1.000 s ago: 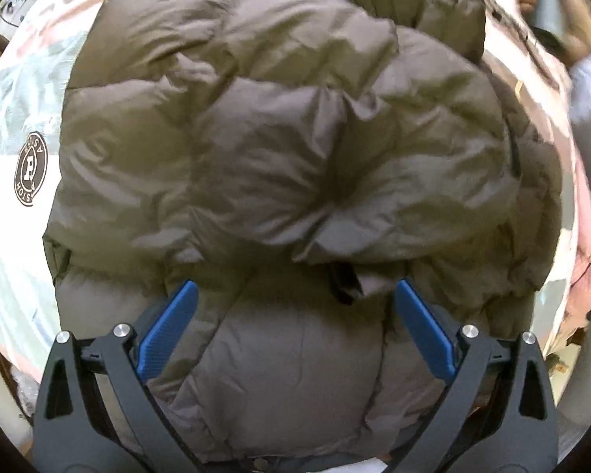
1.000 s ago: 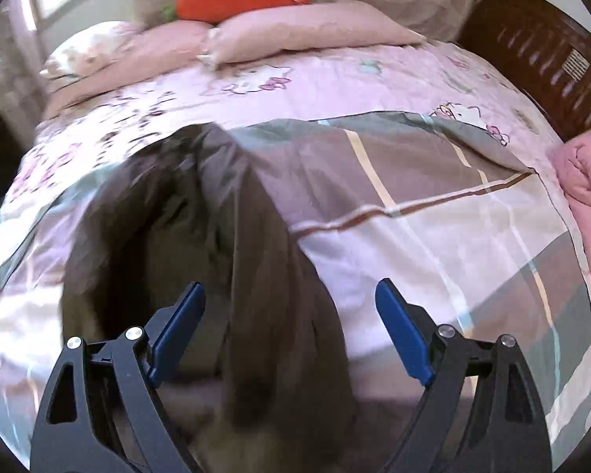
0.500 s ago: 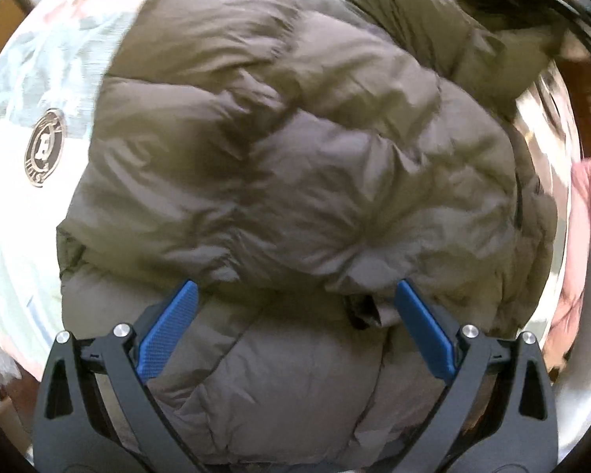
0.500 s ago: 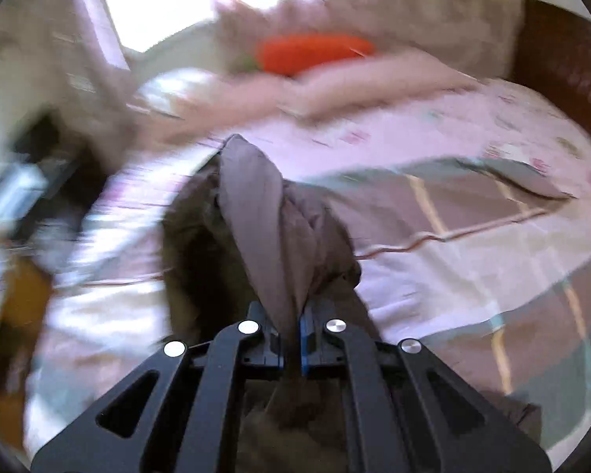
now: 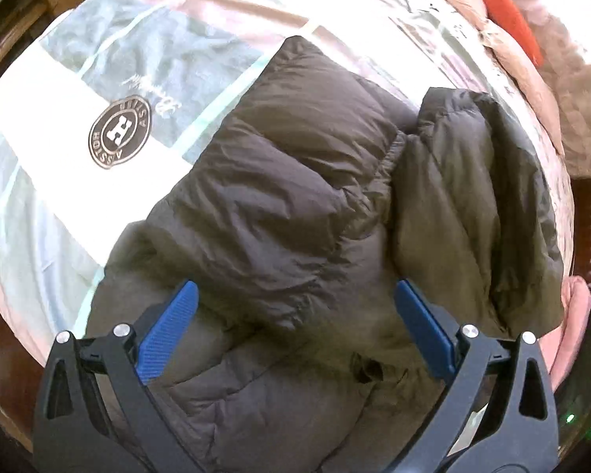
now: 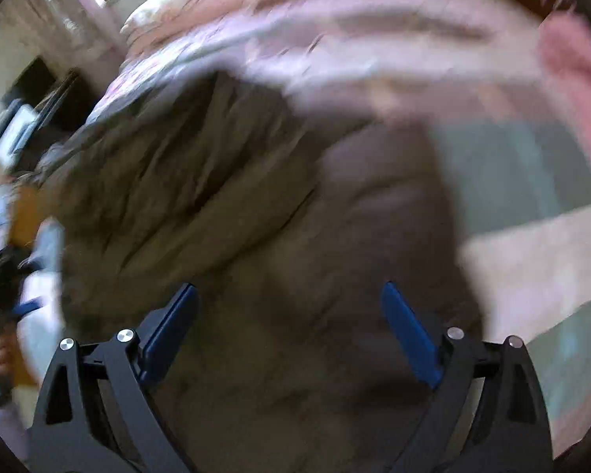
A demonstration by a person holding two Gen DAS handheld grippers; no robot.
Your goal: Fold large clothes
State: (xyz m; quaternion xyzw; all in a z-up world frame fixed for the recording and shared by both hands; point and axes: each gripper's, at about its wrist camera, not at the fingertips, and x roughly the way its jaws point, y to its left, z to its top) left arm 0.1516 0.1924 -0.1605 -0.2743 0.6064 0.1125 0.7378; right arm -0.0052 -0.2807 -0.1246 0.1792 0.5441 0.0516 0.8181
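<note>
Both grippers are pointed steeply down at the bed. The left gripper (image 5: pixel 293 329) is held wide open, blue pads (image 5: pixel 168 329) well apart w/ nothing pinched between them, just hanging above the jacket (image 5: pixel 295 205). The right gripper (image 6: pixel 289 329) is spread wide too; its jaws have just been opening, and nothing is seen clamped between the pads, the fabric only lies below them. The right wrist view is smeared by motion blur, so fine detail can't be made out there.

The jacket is a dark brown puffer, quilted in fat horizontal tubes, laid on the bedspread (image 5: pixel 59 181) approx in the middle of the bed. In the left wrist view a sleeve (image 5: pixel 476 197) is seen folded over onto the body along the jacket's right edge, w/ a deep crease where it meets the main panel. Lots of wrinkles and shine on the fabric.

A round logo patch (image 5: pixel 120 133) is printed on the bedspread, well apart from the jacket to its left. A pink blanket (image 5: pixel 571 327) is bunched at the right edge, and an orange carrot-shaped plush (image 5: pixel 510 15) is parked by the pillows at the far end.
</note>
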